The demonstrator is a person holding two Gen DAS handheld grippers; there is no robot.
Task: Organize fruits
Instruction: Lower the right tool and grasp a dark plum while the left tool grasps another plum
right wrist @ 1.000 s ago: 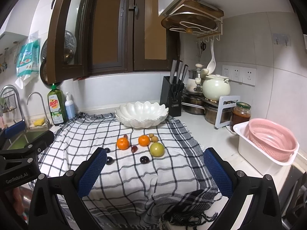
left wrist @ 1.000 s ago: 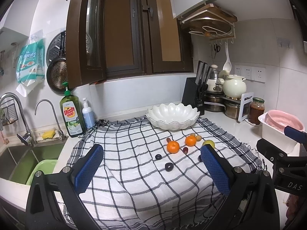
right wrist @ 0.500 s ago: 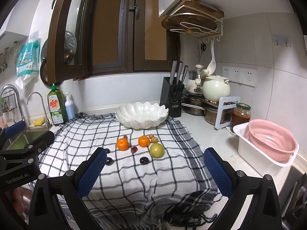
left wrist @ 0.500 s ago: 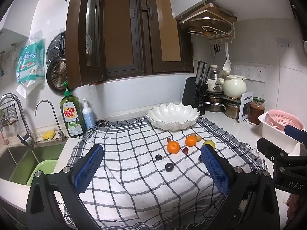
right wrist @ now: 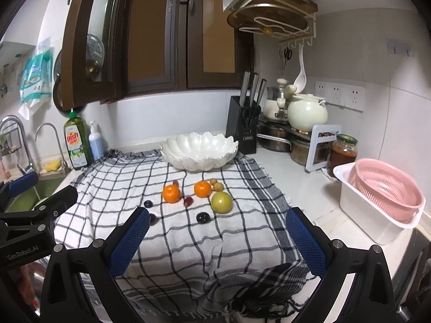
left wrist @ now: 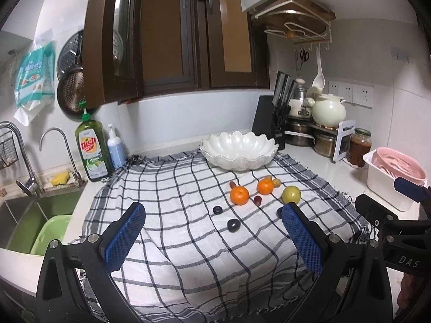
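Fruit lies on a checked cloth (left wrist: 188,231) in front of an empty white scalloped bowl (left wrist: 239,150) (right wrist: 200,154): two oranges (left wrist: 239,195) (left wrist: 265,186), a green-yellow fruit (left wrist: 291,194) (right wrist: 221,202), dark plums (left wrist: 233,225) (right wrist: 202,217) and small brown fruits (right wrist: 217,186). My left gripper (left wrist: 212,235) is open and empty, held back over the cloth's near part. My right gripper (right wrist: 218,239) is open and empty, also short of the fruit. Each gripper shows at the edge of the other's view.
A sink (left wrist: 24,215) with taps, a green basin and a dish soap bottle (left wrist: 91,150) are at the left. A knife block (right wrist: 245,126), pots, a jar (right wrist: 343,153) and a pink colander in a white tub (right wrist: 382,196) stand at the right.
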